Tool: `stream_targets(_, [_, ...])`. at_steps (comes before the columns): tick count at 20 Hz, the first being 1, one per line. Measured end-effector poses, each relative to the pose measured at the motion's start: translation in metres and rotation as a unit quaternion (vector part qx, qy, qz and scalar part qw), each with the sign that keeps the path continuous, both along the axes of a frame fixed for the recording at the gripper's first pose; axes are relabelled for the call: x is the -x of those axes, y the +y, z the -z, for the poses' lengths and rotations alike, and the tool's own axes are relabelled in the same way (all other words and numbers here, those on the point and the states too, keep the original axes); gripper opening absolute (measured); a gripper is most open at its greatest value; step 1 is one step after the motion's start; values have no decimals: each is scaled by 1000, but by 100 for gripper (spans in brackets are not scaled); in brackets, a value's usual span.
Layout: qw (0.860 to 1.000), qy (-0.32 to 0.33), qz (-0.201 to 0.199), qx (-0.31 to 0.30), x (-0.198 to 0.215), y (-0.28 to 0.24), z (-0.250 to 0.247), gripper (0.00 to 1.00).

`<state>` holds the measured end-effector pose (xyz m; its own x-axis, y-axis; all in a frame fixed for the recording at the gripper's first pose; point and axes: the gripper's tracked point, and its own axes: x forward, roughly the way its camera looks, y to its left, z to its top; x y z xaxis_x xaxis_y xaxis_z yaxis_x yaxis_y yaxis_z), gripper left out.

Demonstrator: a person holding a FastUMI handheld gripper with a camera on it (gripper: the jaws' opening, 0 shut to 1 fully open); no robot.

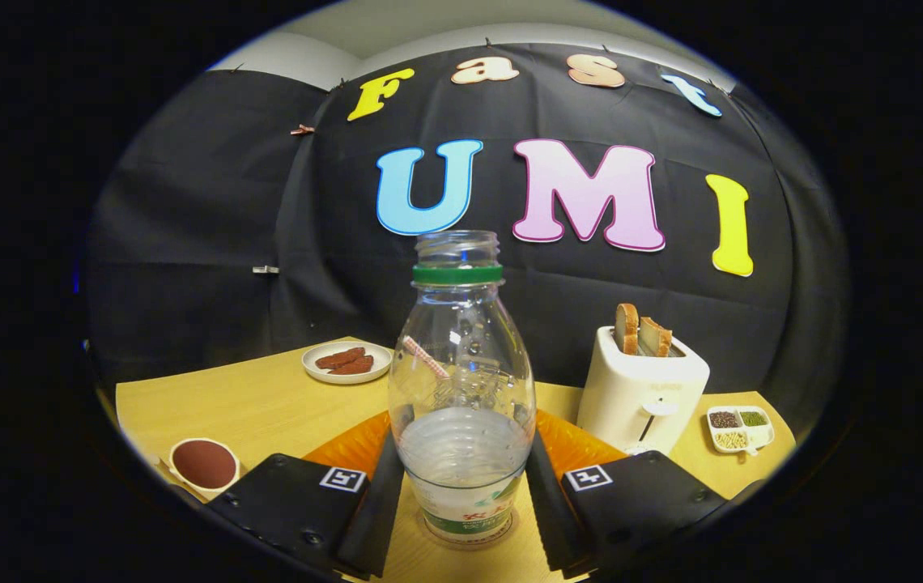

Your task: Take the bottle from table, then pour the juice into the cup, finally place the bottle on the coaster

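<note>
A clear, uncapped plastic bottle (461,364) with a green neck ring stands upright between my fingers. Its lower part looks whitish, and there is a label near its base. My gripper (461,437) is shut on the bottle, one finger pressing each side of its lower body. An orange mat (583,449) lies just behind the bottle and the fingers, partly hidden by them. Left of my left finger, near the table's front edge, stands a white cup (204,463) with a dark brown filling.
On the wooden table (251,405), a white toaster (640,389) with two bread slices stands ahead on the right. A small divided dish of seeds (739,427) lies beside it. A white plate (346,361) with brown pieces sits far left of the bottle.
</note>
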<state>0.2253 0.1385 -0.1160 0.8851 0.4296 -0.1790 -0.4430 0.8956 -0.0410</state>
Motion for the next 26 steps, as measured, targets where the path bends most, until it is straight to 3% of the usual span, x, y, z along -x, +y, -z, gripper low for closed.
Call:
stream_targets(11, [1000, 25, 15, 3, -19, -4, 39, 75])
stream_targets(21, [999, 24, 26, 5, -26, -11, 37, 81])
stream_targets(22, [999, 23, 27, 6, -25, -12, 35, 89])
stream_targets(24, [999, 19, 30, 10, -22, -12, 33, 97])
stream_targets(26, [999, 17, 30, 11, -20, -12, 30, 98])
